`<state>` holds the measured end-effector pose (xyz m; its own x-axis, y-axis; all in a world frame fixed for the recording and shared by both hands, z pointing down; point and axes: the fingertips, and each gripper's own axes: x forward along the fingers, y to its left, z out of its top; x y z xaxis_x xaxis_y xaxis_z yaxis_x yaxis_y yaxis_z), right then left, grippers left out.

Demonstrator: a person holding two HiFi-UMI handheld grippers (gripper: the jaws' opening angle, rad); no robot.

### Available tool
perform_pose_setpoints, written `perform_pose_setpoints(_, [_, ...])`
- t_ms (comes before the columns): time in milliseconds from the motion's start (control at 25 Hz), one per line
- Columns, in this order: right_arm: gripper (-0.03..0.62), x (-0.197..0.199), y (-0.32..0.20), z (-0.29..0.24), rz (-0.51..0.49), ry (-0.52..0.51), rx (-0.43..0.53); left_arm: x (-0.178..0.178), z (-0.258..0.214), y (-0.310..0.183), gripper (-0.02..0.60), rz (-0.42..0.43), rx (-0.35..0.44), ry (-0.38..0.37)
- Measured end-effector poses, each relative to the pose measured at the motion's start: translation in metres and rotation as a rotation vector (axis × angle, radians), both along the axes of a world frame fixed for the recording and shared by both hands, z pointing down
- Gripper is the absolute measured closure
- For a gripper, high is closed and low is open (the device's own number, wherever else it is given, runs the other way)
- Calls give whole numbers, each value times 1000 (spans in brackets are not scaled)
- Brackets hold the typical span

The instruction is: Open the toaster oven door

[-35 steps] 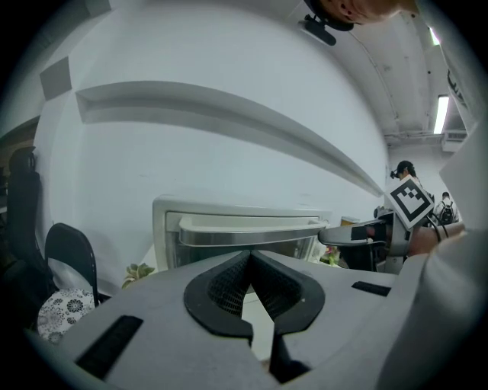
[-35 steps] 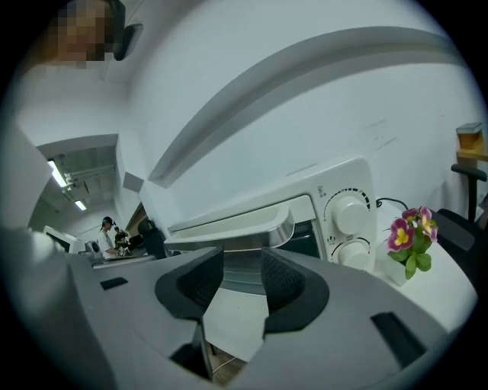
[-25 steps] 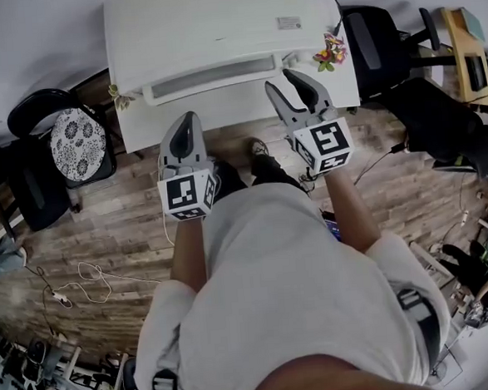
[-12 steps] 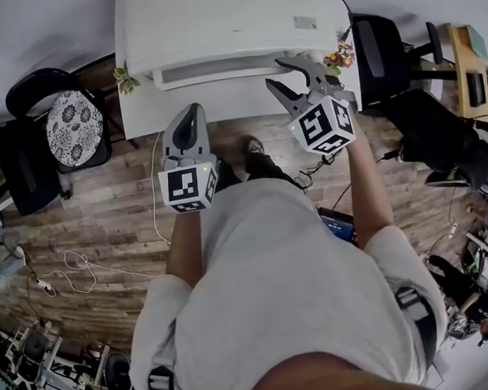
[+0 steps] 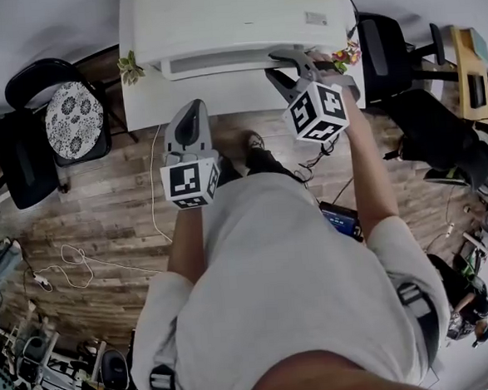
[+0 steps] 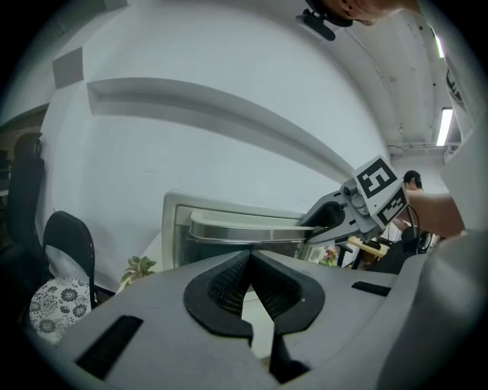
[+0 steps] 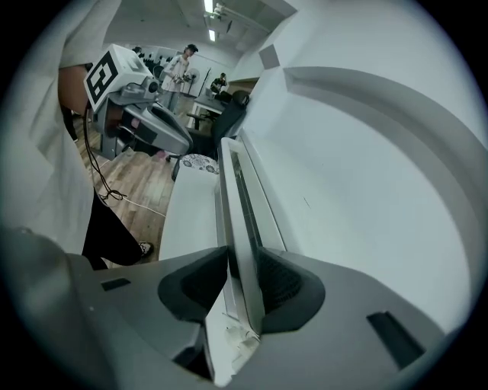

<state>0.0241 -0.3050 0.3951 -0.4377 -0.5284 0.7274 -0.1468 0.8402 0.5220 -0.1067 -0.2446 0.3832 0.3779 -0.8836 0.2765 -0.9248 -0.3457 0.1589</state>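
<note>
A wood-plank floor (image 5: 104,216) strewn with cables (image 5: 73,260) spreads beneath a white table (image 5: 221,108) bearing the toaster oven (image 5: 231,16). The right gripper (image 5: 273,64) is closing on the door handle (image 7: 242,228), which lies between its pads. The left gripper (image 5: 191,109) hovers just off the table edge, jaws together and empty.

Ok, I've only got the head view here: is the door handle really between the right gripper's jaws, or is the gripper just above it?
Observer: Between them. In the right gripper view, the right gripper has the door handle filling the gap, with the jaws closing onto it.
Operator: Is the door open at all?
Observer: No. The left gripper view shows the toaster oven door upright and flush in its frame.
Operator: And the left gripper?
Observer: The left gripper has its jaws together, with nothing between them.
</note>
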Motion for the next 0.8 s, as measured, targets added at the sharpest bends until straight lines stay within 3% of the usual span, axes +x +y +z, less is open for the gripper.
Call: perform_pose_setpoints(800, [479, -2, 1, 7, 71, 57, -21, -34, 18, 15, 565, 124, -31, 28])
